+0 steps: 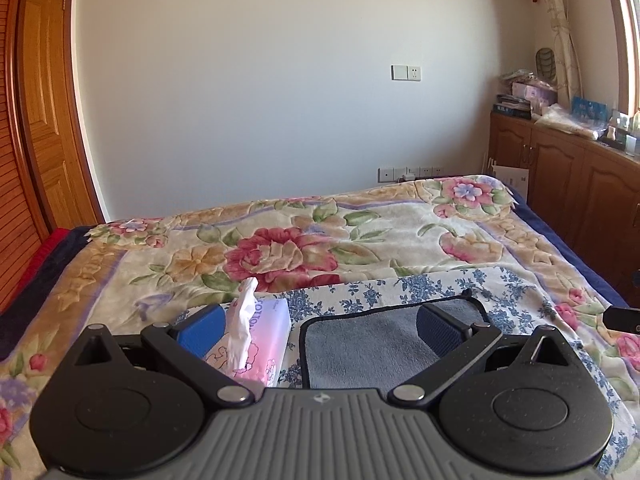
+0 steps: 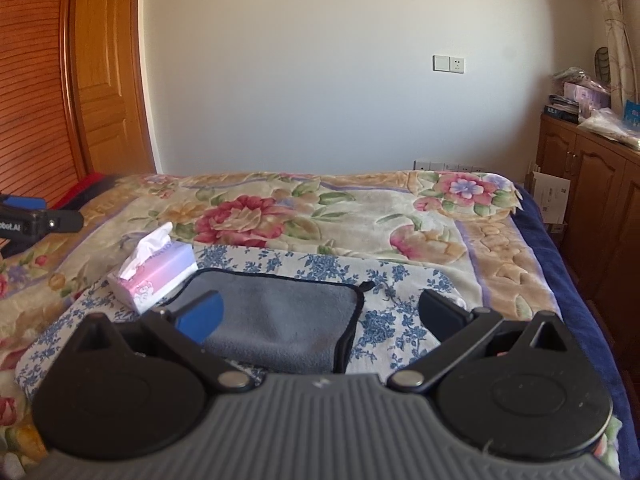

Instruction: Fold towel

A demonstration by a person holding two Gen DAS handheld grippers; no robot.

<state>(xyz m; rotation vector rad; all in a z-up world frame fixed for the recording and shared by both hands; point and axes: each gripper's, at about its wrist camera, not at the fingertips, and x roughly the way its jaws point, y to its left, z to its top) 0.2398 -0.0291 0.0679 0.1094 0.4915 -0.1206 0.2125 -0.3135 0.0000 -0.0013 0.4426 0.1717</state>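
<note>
towel (image 2: 276, 316) flat on bed | left claw (image 1: 320, 328) – right claw (image 2: 320, 316) – both spread, empty

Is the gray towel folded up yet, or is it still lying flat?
Lying flat. The towel is spread on the blue-flowered cloth, its black edging showing around it. Whether it is already folded once, I cannot tell.

The grey towel (image 2: 276, 316) with dark edging lies flat on a blue-flowered cloth (image 2: 400, 280), already folded over, its hanging loop at one corner.
</note>
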